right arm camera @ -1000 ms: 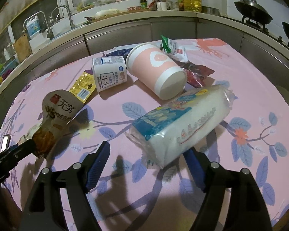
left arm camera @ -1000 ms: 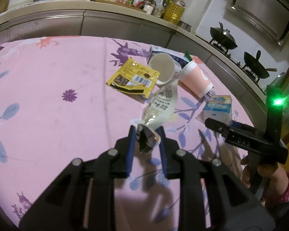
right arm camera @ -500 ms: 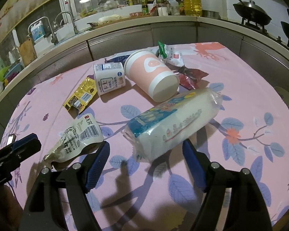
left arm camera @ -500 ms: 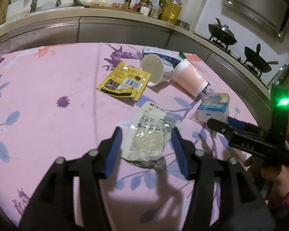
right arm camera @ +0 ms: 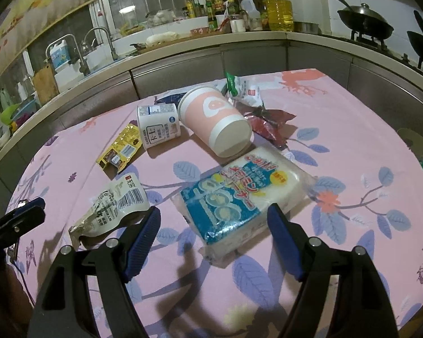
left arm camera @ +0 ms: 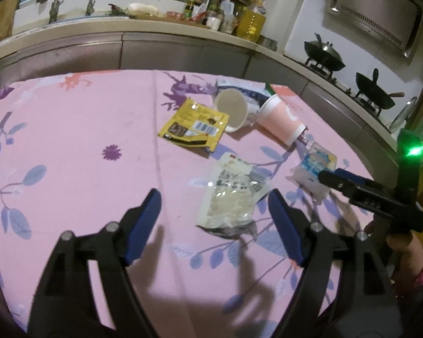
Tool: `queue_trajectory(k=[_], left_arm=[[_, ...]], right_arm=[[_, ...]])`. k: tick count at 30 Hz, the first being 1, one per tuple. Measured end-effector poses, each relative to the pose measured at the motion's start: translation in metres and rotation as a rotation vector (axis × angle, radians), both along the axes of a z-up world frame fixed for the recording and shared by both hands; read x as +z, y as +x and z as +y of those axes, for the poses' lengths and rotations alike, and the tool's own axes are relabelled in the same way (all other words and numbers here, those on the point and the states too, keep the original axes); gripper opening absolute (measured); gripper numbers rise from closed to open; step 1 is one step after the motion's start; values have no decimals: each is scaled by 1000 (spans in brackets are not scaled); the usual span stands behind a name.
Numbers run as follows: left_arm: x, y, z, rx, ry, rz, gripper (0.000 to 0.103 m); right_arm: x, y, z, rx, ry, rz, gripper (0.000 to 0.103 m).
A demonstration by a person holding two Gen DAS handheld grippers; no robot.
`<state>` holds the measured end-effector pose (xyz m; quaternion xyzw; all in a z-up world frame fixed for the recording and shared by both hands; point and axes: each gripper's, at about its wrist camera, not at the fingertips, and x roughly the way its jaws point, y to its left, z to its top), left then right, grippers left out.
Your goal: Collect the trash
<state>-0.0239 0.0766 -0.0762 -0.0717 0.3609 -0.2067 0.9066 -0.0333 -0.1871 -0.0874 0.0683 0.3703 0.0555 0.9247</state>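
Observation:
A white snack pouch (left arm camera: pixel 234 194) (right arm camera: pixel 112 205) lies flat on the pink floral cloth (left arm camera: pixel 70 146). My left gripper (left arm camera: pixel 214 214) hovers just short of it. Its jaws are opening and the blue pads (left arm camera: pixel 152 205) touch nothing. A blue-and-white wrapped pack (right arm camera: pixel 239 194) (left arm camera: pixel 315 163) rests on the cloth directly ahead of my right gripper (right arm camera: pixel 213 214), which stands open and clear of the pack. Further back lie a pink paper cup (right arm camera: pixel 217 121) on its side, a white tub (right arm camera: pixel 158 125), a yellow sachet (right arm camera: pixel 121 148) and a red wrapper (right arm camera: pixel 270 121).
A green-and-white wrapper (right arm camera: pixel 239 87) lies behind the cup. A steel counter (left arm camera: pixel 183 53) with a sink, bottles and two woks (left arm camera: pixel 324 53) curves round the table's far side. A person's hand (left arm camera: pixel 403 248) holds the right gripper at the table's right edge.
The left gripper went from shut on the pouch's end to wide open, and the pouch dropped flat onto the cloth. The right gripper drew back slightly from the pack, staying open.

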Motion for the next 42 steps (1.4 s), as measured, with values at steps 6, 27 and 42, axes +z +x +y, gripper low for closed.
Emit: queue_trajectory(k=[6,27,42], left_arm=[[-6,8,-17,-33,39,28,75],[-29,28,-64,-109,113,107,51],[-13,15,-80,-145,67,99,51]], right_arm=[[-2,0,-1,21,1,-2,75],[-11,9,-31,-1,121,85,75],[-7,-23,-110,-287,67,36,75]])
